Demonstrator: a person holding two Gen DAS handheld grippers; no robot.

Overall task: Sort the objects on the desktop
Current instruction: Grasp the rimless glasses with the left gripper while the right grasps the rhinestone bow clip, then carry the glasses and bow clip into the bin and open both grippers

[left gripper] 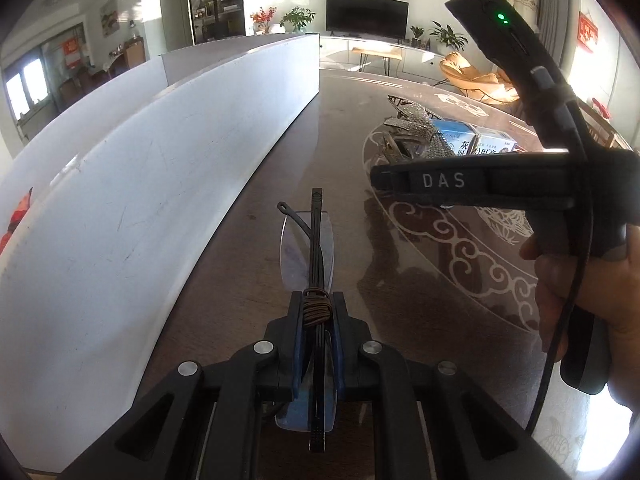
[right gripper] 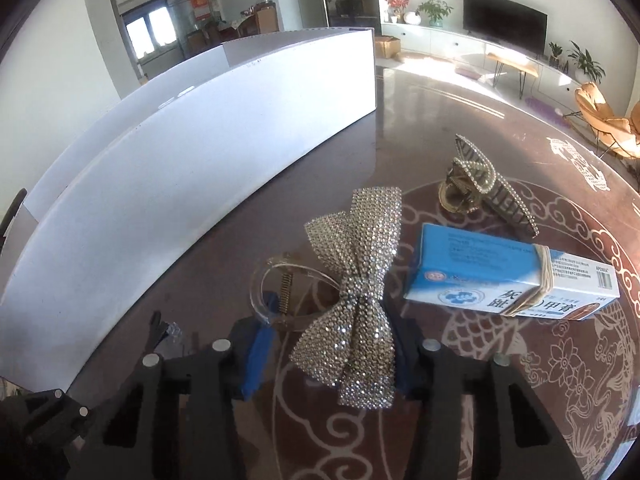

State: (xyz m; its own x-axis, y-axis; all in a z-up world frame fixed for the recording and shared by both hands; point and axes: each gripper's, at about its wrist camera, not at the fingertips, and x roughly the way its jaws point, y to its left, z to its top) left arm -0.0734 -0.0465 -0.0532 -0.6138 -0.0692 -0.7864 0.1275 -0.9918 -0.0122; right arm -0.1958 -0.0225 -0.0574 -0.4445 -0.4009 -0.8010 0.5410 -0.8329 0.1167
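While the left gripper (left gripper: 316, 316) is clamped narrowly on a pair of folded glasses (left gripper: 310, 240), whose lenses and arms stick out ahead of the fingertips, nothing in either view clearly lies sorted yet. To the left of those fingers runs the long white box (left gripper: 120, 208), its wall close by; only a scrap of something orange-red shows over its near edge, too cut off to name.

The right gripper (right gripper: 328, 344) stands with its fingers wide apart, one on each side of the sparkly bow clip (right gripper: 356, 292), and I cannot tell whether the pads touch it (the clear clasp sits just inside the left finger). Ahead and to the right of those fingers lie the blue medicine box (right gripper: 500, 280), banded with a rubber band, and beyond it the pearl hair claw (right gripper: 480, 184), both on the patterned table (right gripper: 560, 360).

By my judgement the sorting is at an early stage: glasses in hand but not delivered, the bow about to be taken, two items untouched.
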